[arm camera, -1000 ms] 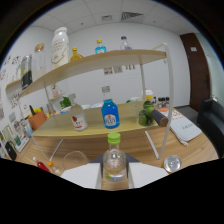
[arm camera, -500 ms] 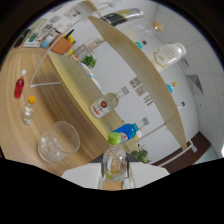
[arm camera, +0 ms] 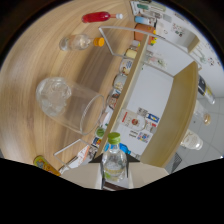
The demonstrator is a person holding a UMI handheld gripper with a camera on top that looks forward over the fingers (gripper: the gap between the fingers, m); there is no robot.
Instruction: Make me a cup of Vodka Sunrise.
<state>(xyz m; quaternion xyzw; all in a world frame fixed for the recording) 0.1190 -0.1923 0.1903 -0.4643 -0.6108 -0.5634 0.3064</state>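
Observation:
My gripper (arm camera: 114, 169) is shut on a clear bottle with a green cap (arm camera: 114, 159), which stands up between the fingers with its cap on. The gripper is rolled far over, so the wooden table (arm camera: 35, 55) fills the side of the view. A clear glass holding ice (arm camera: 69, 103) stands on the table just ahead of the bottle's cap and off to one side. Beyond the glass lie a clear bottle with an orange cap (arm camera: 80, 42) and a red bottle (arm camera: 101, 16).
A wooden two-level shelf rack (arm camera: 130, 85) with several small bottles and jars runs ahead of the fingers. A white wire frame (arm camera: 107, 45) stands at its end. An orange-topped item (arm camera: 42, 163) lies near the fingers. White walls and a ceiling show beyond.
The gripper has kept rolling with the bottle in it, so the scene has turned further. The glass with ice now appears larger and closer to the bottle's cap.

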